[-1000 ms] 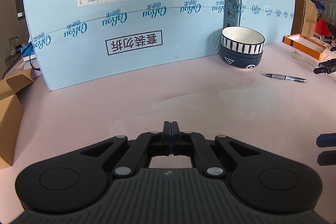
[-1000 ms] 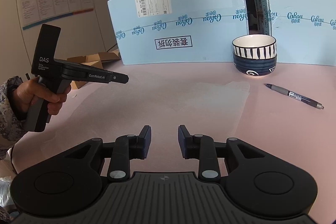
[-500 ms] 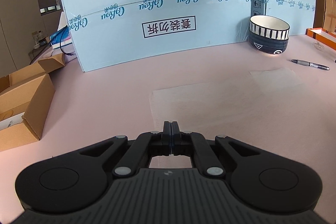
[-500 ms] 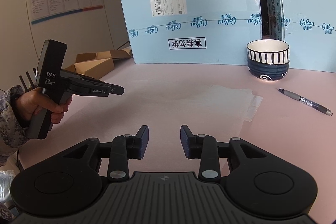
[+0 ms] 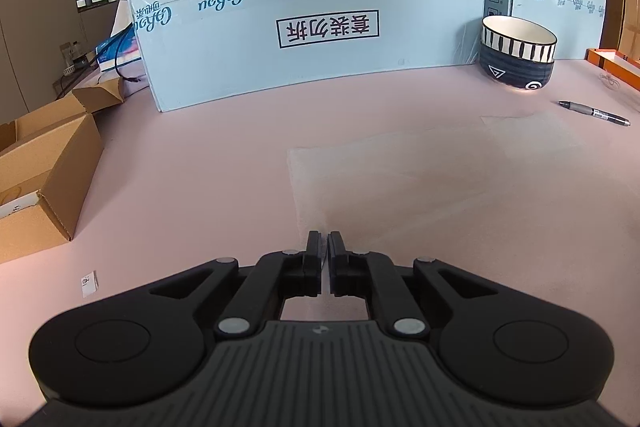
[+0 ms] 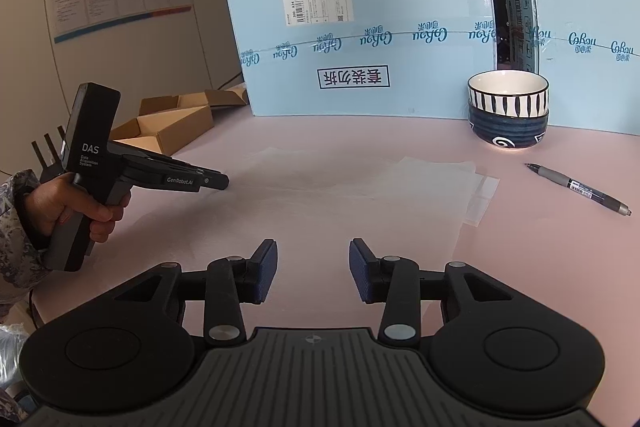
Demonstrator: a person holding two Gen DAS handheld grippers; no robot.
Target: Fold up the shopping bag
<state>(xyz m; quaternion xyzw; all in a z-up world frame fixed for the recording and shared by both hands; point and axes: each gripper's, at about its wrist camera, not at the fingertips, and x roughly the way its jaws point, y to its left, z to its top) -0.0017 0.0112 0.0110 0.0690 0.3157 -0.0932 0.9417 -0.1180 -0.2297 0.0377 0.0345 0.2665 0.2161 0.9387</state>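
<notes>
Pink table [image 5: 200, 167] | bag [image 5: 440, 179] lies flat, translucent; left gripper [image 5: 324, 247] now cracked a sliver, was shut, at bag's near-left corner, holding nothing; right gripper [image 6: 313, 257] wide, empty | corner pinch likely.

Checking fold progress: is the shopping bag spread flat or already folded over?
Spread flat. The translucent shopping bag lies as one thin sheet on the pink table, handle end toward the pen, neither gripper holding it.
</notes>
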